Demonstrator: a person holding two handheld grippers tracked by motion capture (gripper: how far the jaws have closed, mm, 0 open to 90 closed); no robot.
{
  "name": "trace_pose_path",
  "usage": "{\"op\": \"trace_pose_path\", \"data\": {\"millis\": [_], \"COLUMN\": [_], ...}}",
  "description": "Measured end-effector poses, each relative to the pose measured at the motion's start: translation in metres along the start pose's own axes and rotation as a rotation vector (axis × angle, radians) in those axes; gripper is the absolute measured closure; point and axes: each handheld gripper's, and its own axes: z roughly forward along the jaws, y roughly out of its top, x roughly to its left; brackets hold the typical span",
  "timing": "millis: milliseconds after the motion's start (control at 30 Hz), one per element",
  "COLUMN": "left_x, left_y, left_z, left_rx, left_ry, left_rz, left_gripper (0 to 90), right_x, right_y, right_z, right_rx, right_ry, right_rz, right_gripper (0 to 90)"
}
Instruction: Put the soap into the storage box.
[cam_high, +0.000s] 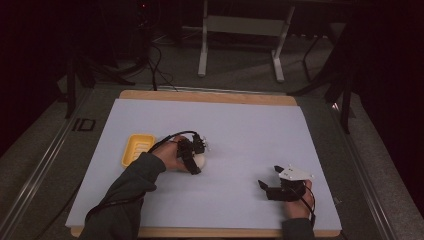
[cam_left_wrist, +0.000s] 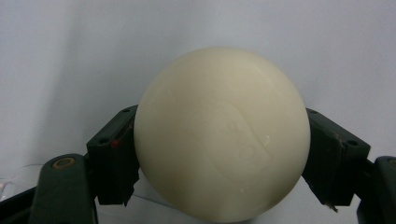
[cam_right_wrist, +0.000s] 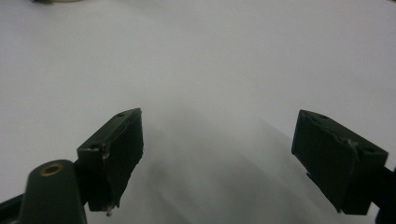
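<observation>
A pale lilac-white sheet (cam_high: 235, 145) covers the wooden table. Left of its middle lies a shallow yellow plastic tray (cam_high: 137, 148). Just right of that tray, the left gripper (cam_left_wrist: 219, 154) has its jaws pressed against both sides of a smooth cream-white ball (cam_left_wrist: 221, 133). Far right of the tray, the right gripper (cam_right_wrist: 219, 154) rests with jaws spread wide, holding nothing.

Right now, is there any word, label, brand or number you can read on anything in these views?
"ID": dark marking on the grey floor strip left of the table; the reading is uncertain.
Cream ball between the left gripper's fingers: faint raised marks, too blurred to read.
Yellow tray: no text visible.
</observation>
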Motion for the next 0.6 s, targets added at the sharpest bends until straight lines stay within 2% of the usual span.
{"op": "trace_pose_path", "data": {"millis": [300,400,600], "left_x": [0.003,0.003,0.003], "left_y": [0.006,0.009,0.012], "left_z": [0.000,0.000,0.001], "left_rx": [0.059,0.082,0.100], "left_ry": [-0.022,-0.018,-0.020], "left_rz": [0.014,0.024,0.041], "left_gripper": [24.5,24.5,24.7], "right_x": [0.000,0.000,0.000], "right_y": [0.000,0.000,0.000], "right_z": [0.000,0.000,0.000], "right_rx": [0.000,0.001,0.001], "right_ry": [0.001,0.002,0.001], "right_rz": [0.001,0.000,-0.002], "right_gripper": [16.4,16.4,16.4]}}
